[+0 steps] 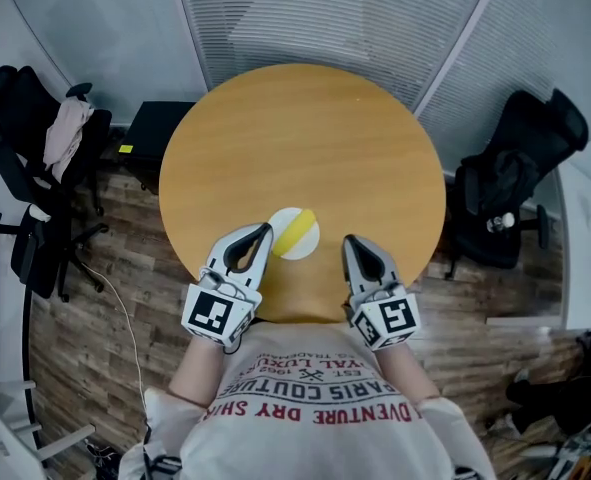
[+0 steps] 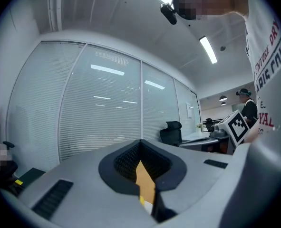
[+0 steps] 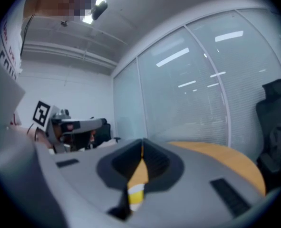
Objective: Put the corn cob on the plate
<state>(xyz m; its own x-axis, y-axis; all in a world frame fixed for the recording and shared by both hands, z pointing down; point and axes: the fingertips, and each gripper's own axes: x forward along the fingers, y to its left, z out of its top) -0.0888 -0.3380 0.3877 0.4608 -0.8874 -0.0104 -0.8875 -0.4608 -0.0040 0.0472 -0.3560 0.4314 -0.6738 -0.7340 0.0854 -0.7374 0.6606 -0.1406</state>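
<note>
Corn (image 1: 297, 230) is lying on the plate (image 1: 282, 220), on the table (image 1: 305, 138). Left gripper (image 1: 265, 230) and right gripper (image 1: 349, 240) are both pinched closed, empty, either side of it.

1. The person wears a white T-shirt (image 1: 315, 408) with short sleeves (image 1: 167, 408). Lines of red and black lettering run across its chest.
2. The left gripper (image 1: 266, 232) has a light grey shell. Its 2 jaws curve round a teardrop-shaped hollow lined with black ribbed padding.
3. The right gripper (image 1: 349, 241) has the same grey shell and black lining.
4. Each gripper bears a white cube (image 1: 215, 314) printed with black square markers.
5. In the gripper views, a dark rectangular slot (image 2: 52, 198) is sunk in each jaw's grey flank.
</note>
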